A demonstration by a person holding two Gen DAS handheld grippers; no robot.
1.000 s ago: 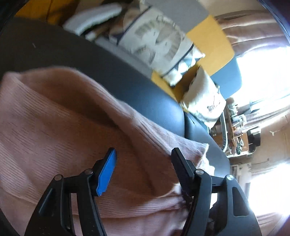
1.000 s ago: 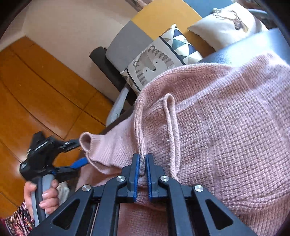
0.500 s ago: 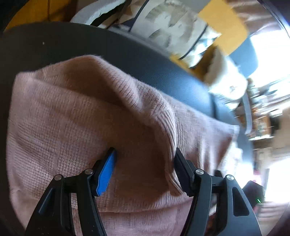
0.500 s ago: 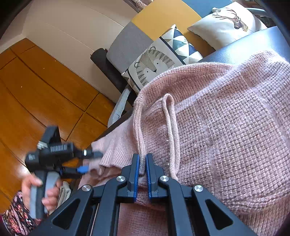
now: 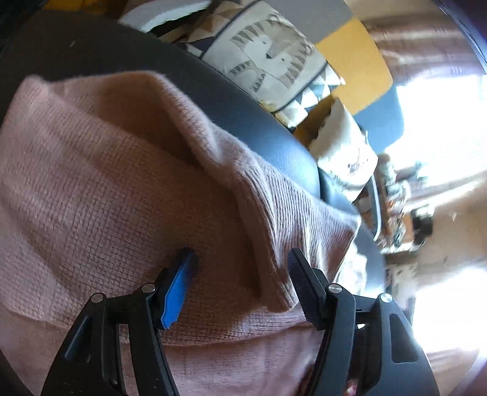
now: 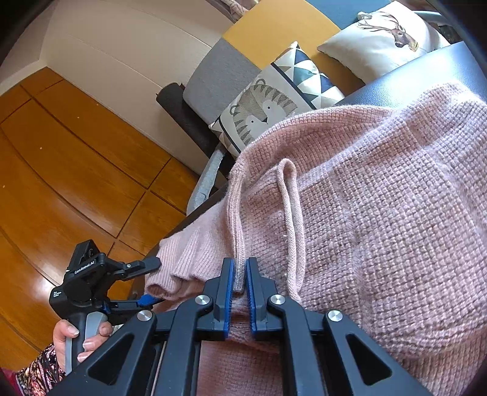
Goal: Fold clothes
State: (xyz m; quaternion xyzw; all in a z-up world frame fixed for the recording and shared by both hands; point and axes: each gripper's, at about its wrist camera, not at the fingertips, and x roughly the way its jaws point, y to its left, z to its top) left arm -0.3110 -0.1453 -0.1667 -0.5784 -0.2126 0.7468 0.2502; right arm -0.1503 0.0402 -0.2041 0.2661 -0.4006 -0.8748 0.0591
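A pink knit sweater (image 6: 380,219) lies spread over a dark padded surface (image 5: 243,100). My right gripper (image 6: 239,274) is shut on a raised edge of the sweater, which runs up from between its blue pads. A person's hand (image 6: 79,335) holds my left gripper (image 6: 152,281) at the lower left, open, with its fingers on either side of the ribbed sleeve cuff (image 6: 170,274). In the left wrist view the left gripper (image 5: 242,263) stands open over the sweater (image 5: 91,182), the cuff (image 5: 274,268) lying between its fingers against the right one.
A tiger-print cushion (image 6: 264,106) and a deer-print cushion (image 6: 383,36) lean on a grey, yellow and blue sofa back (image 6: 274,27) just past the sweater. Wooden floor (image 6: 61,182) lies to the left. Bright window light and cluttered furniture (image 5: 404,213) sit at the right.
My left gripper has moved in toward the sweater, and its open fingers now straddle the sleeve cuff. The right gripper has stayed shut on the same sweater edge.
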